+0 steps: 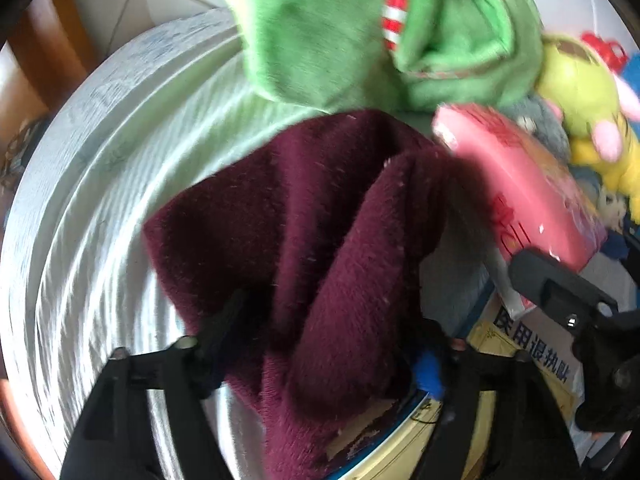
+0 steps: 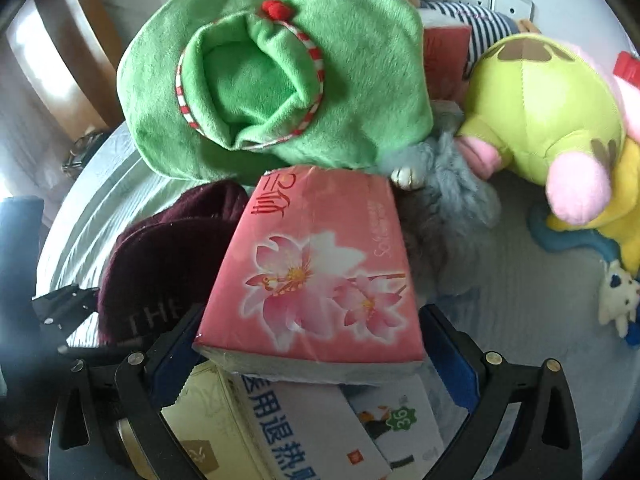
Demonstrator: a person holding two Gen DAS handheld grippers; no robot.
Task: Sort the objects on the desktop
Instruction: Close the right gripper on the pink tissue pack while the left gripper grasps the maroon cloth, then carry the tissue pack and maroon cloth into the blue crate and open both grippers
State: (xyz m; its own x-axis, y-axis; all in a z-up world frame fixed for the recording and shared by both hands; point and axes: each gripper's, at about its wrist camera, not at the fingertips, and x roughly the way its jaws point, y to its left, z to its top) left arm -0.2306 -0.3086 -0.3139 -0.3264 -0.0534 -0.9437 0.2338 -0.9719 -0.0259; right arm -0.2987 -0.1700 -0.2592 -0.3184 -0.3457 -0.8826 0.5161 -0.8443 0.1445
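Both hands were busy at once. The left gripper (image 1: pixel 320 344) had its jaws closed on a fold of the maroon plush cloth (image 1: pixel 304 216), the fabric bunched between the black fingers and draping over them, lifted above the pale round surface (image 1: pixel 80 184). The right gripper (image 2: pixel 312 344) had the pink tissue pack (image 2: pixel 320 264) between its blue-padded fingers (image 2: pixel 452 364), jaws wide but apparently pressing the pack's sides; from that view the pack sat tilted, raised over the white medicine box (image 2: pixel 304 428) and the yellow box (image 2: pixel 200 420) beneath it.

As for progress, the sort looked barely begun. The green plush hat (image 2: pixel 272 80) with its red-striped trim was heaped against the grey furry toy (image 2: pixel 448 208), and the yellow-green stuffed doll (image 2: pixel 548 120) lay just beside them, with a small white figure (image 2: pixel 618 296) near the edge. No separated groups showed anywhere, soft things and boxed things all crowded together. No bin or target area was visible, so where either held item should go could not be told. Nearly everything seemed left to do.
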